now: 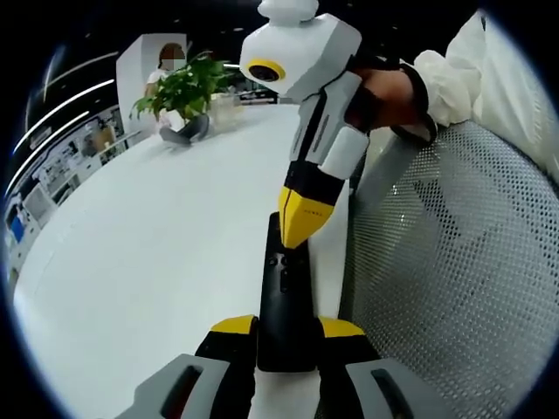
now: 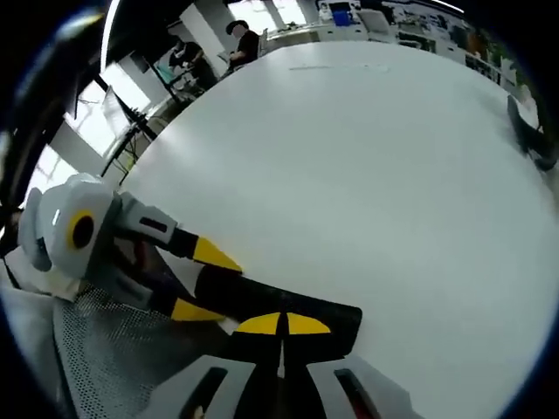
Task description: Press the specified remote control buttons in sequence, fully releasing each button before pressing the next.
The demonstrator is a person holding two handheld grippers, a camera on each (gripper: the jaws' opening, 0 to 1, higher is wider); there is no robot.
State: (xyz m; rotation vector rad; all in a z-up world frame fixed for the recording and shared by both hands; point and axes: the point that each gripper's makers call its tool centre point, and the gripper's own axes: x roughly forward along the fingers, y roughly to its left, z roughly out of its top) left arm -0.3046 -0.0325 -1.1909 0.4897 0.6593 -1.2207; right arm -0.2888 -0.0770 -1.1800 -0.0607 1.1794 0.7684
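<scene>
In the left gripper view, the left gripper (image 1: 288, 336) rose from 6 o'clock with its yellow-tipped jaws pinching the near end of a black remote (image 1: 284, 297), one jaw on each long side. The remote lay flat on the white table (image 1: 148, 262) and ran toward 12 o'clock. The right gripper (image 1: 306, 229) came down from 1 o'clock, its two yellow tips pressed together into one point that rested on the upper part of the remote, just above a small cluster of buttons. A hand (image 1: 393, 92) in a white sleeve held it near the top right.

In the right gripper view, the right gripper (image 2: 281, 325) showed its yellow tips closed against each other at 6 o'clock, sitting on the remote (image 2: 288, 310), which stretched from 9 toward 3 o'clock. The left gripper (image 2: 203, 279) entered from 9 o'clock, its jaws spread on either side of the remote's end.

The remote sat close to the table edge, with a grey mesh chair back (image 1: 454, 279) just beside it at 3 to 5 o'clock in the left gripper view. The table lay broad and bare toward 9 and 11 o'clock, reaching a potted plant (image 1: 183, 92) at its far end. No writing on the remote or grippers could be read.
</scene>
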